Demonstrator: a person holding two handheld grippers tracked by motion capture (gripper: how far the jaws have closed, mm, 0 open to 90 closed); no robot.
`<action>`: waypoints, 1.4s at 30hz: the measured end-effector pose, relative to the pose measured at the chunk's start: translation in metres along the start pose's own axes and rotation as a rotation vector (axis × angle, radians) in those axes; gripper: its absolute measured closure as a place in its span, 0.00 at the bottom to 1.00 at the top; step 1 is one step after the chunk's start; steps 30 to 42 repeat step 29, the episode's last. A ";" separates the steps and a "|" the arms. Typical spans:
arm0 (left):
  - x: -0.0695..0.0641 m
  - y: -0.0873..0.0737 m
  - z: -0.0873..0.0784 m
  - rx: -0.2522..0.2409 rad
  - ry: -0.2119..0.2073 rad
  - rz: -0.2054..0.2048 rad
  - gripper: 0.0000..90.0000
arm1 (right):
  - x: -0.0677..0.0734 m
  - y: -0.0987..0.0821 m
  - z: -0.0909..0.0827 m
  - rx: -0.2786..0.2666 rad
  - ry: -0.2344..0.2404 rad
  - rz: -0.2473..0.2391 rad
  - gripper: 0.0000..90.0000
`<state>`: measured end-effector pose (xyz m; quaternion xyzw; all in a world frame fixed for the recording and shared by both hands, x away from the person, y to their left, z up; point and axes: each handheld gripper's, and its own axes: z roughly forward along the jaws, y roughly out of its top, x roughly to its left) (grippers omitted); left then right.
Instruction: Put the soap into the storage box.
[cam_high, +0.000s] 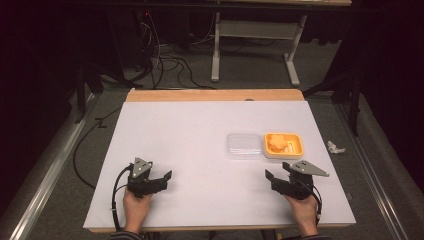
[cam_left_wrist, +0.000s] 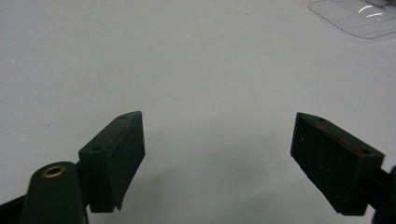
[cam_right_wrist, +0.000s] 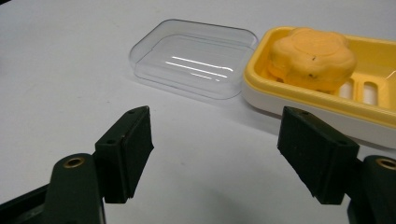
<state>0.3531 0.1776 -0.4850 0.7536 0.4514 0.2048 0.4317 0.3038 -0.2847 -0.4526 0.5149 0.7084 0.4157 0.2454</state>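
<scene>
A: What is seen on the table (cam_high: 200, 130)?

B: A white sheet is spread over it, with a strip of bare wood left along the far edge. Two things are laid on the right half: a clear lid (cam_high: 244, 145) and a yellow dish (cam_high: 296, 148). They are set side by side, touching or very nearly so, with the lid on the left.

A: How is the dish made?

B: A yellow inner tray is seated in a white outer shell, as is shown in the right gripper view (cam_right_wrist: 327, 112). Slots are cut through the tray floor. An orange soap (cam_right_wrist: 312, 58) shaped like a flower, with rounded lobes, is laid in the dish toward its lid-side end. A few dark specks are marked on its top.

A: And the lid?

B: It is a shallow rectangular piece with rounded corners (cam_right_wrist: 196, 58), placed hollow side up, and streaks of light are reflected in it. A corner of it is caught in the left gripper view (cam_left_wrist: 359, 16).

A: How are the grippers held?

B: The left gripper (cam_high: 161, 179) is held near the front left of the sheet, well apart from the lid. Its jaws are spread wide and nothing is gripped between them. The right gripper (cam_high: 278, 174) is held just in front of the dish, jaws likewise parted and empty, pointed at the gap between lid and dish.

A: Anything off the table?

B: A crumpled white scrap (cam_high: 335, 147) is left on the floor at the right.
</scene>
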 end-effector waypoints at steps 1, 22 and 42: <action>0.000 0.000 0.000 0.000 -0.001 -0.001 0.20 | 0.001 0.000 0.001 0.001 0.004 0.000 0.30; 0.000 0.000 0.000 -0.004 0.000 -0.001 0.20 | 0.010 -0.012 0.031 0.052 -0.007 -0.057 0.31; 0.000 0.000 -0.001 -0.004 0.000 0.000 0.20 | 0.009 -0.012 0.031 0.045 -0.004 -0.049 0.31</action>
